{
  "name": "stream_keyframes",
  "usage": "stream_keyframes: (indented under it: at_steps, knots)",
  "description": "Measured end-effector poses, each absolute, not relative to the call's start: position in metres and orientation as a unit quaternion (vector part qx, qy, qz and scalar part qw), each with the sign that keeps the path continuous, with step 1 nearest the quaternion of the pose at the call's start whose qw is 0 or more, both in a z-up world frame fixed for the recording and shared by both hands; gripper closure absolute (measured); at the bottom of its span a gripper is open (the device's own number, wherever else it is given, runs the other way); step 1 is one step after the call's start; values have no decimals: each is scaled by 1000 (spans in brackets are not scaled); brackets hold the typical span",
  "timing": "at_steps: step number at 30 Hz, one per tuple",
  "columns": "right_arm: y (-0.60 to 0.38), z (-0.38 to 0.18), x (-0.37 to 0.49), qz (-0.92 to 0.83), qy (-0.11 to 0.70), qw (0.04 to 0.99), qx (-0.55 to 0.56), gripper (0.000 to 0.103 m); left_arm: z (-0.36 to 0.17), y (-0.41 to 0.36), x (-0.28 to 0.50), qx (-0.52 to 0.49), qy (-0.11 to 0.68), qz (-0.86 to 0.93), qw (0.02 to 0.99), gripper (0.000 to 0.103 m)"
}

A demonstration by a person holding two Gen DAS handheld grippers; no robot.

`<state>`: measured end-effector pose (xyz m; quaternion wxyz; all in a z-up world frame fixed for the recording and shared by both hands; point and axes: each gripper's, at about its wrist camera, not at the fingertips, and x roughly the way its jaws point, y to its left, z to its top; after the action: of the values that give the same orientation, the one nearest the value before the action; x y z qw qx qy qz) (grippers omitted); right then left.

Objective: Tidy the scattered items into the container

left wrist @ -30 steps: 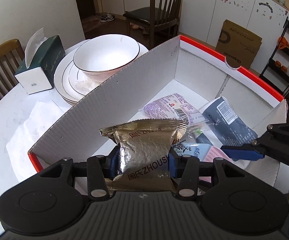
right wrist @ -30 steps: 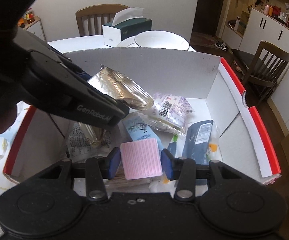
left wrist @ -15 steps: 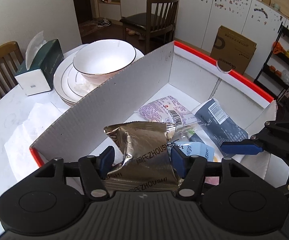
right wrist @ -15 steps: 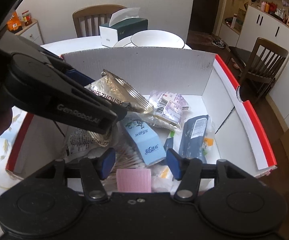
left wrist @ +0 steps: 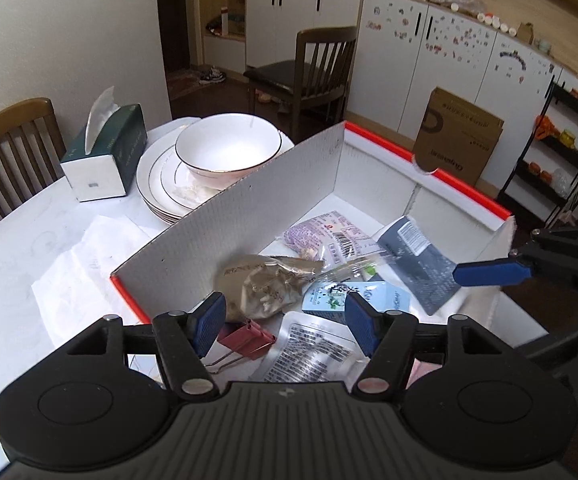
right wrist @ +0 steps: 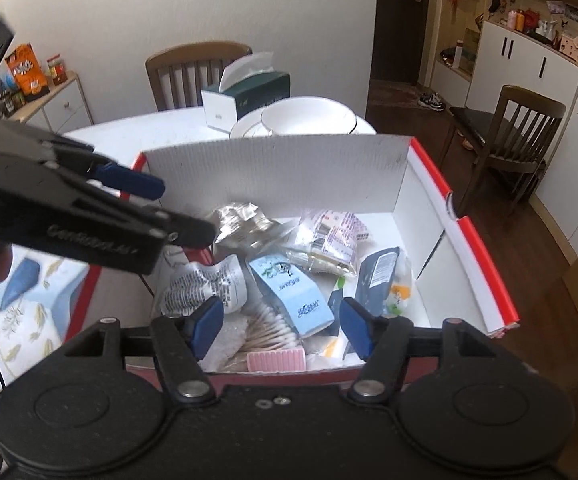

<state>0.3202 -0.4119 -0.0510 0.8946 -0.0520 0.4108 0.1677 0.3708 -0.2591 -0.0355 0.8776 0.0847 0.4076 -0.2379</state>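
Note:
A white cardboard box with red rims stands on the table and holds several items. A silver snack packet lies inside it, with a light blue packet, a dark blue packet, a purple packet, a pink block, cotton swabs and a red binder clip. My left gripper is open and empty above the box. My right gripper is open and empty above the box's near side.
A white bowl on stacked plates and a green tissue box stand on the white table behind the box. Wooden chairs stand around the table. A brown carton leans against the cabinets.
My left gripper opened and dropped the silver packet into the box. My right gripper opened and let the pink block fall in. Both grippers pulled up and back.

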Motion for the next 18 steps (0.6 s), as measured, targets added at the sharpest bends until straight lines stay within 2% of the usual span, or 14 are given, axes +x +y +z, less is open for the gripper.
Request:
stream_keyframes:
  at_steps: [4,11,13,18]
  knots:
    - [-415,-40,312,167,398,901,-41,34,-25,-251,357,77,394,-239,884,34]
    - [-416,-26,297,162,377,911,-27,29,-11,-236,332,70,376,-237,893,33]
    - [-416,-23,293,160,373,914,-24,27,-8,-232,323,70,370,-231,897,28]
    - [-415,-18,280,153,364,919,-16,24,-3,-220,305,64,361,-224,903,24]
